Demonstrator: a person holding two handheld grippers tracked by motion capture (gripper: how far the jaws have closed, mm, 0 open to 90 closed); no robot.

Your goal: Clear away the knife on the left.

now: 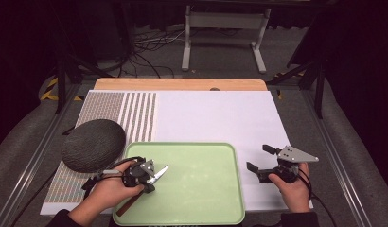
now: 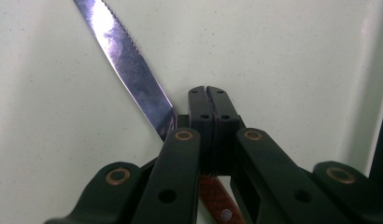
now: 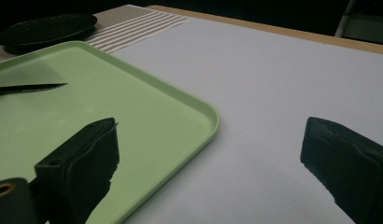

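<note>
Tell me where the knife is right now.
The knife lies over the green tray's left part in the high view, beside the left tool, right of the dark plate.

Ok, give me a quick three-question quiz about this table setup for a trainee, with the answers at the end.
1. True or false: the left tool is shut on the knife.
2. Which is the right tool doing? A) gripping the tray B) held open over the white board C) shut on the dark plate
3. Fill in: the knife's blade lies over the green ____.

Key
1. True: its jaws are pressed together at the knife where blade meets handle.
2. B: its jaws stand wide apart over the white board, beside the tray and gripping nothing.
3. Tray. The dark plate sits left of it on the striped mat.
</note>
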